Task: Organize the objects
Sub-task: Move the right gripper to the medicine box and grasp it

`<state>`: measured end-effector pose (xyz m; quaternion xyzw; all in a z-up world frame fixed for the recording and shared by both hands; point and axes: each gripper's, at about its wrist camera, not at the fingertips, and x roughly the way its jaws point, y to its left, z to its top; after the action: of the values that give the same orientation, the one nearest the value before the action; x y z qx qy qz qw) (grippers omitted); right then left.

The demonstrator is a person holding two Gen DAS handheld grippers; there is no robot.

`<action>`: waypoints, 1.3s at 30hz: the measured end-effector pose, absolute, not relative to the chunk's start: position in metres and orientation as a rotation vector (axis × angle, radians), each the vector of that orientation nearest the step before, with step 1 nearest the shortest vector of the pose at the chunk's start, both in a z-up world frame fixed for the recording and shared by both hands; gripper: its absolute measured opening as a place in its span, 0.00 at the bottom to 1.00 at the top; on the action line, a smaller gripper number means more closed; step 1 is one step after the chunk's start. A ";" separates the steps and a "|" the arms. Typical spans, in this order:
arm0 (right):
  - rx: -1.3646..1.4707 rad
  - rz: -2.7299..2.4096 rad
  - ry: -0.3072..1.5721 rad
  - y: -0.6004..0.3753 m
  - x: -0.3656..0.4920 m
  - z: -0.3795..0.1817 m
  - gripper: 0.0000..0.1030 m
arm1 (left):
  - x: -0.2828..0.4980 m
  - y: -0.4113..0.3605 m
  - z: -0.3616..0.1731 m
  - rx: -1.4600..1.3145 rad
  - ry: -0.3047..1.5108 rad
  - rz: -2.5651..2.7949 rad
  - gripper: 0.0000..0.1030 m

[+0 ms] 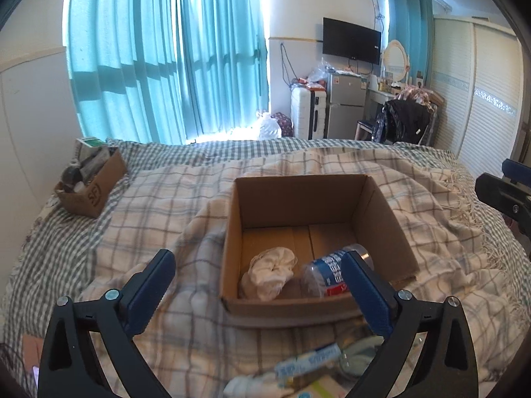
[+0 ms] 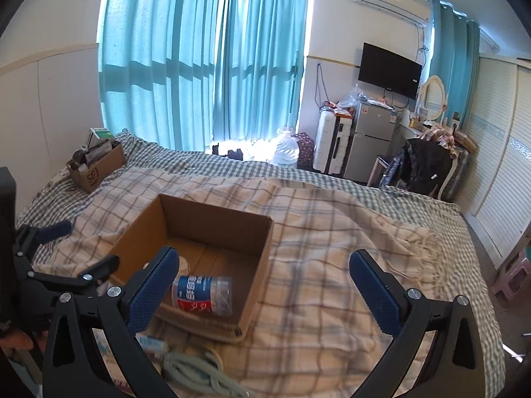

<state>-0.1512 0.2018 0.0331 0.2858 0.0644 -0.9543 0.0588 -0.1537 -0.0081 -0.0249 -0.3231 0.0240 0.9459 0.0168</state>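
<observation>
Both my left gripper (image 1: 262, 273) and right gripper (image 2: 265, 275) hang wide open, empty, over the cardboard box (image 1: 385, 212) holding a plastic bottle (image 2: 202, 295) and white cloth (image 1: 270, 272).

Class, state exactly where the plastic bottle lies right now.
In both wrist views the plastic bottle lies on its side inside the open cardboard box on the bed, at its near edge, right of the white cloth.

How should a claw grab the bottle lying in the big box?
Probably from above, through the open top of the cardboard box. The plastic bottle lies on its side, so pinch across its round labelled middle, one finger each side. The box walls block any sideways approach.
</observation>
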 end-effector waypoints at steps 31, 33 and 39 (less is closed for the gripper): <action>1.256 -2.612 0.151 0.135 -0.068 -0.118 1.00 | -0.048 -0.046 -0.170 -1.492 0.075 2.933 1.00; 1.290 -2.580 0.145 0.125 -0.071 -0.127 1.00 | -0.050 -0.049 -0.174 -1.522 0.058 2.926 1.00; 1.359 -2.520 0.162 0.099 -0.077 -0.146 1.00 | -0.053 -0.060 -0.183 -1.593 -0.017 2.885 1.00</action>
<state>-0.0766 0.0985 -0.1461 0.4695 0.0561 -0.8705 0.1367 -0.0530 -0.0604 -0.1833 -0.4819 -0.0052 0.8729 -0.0767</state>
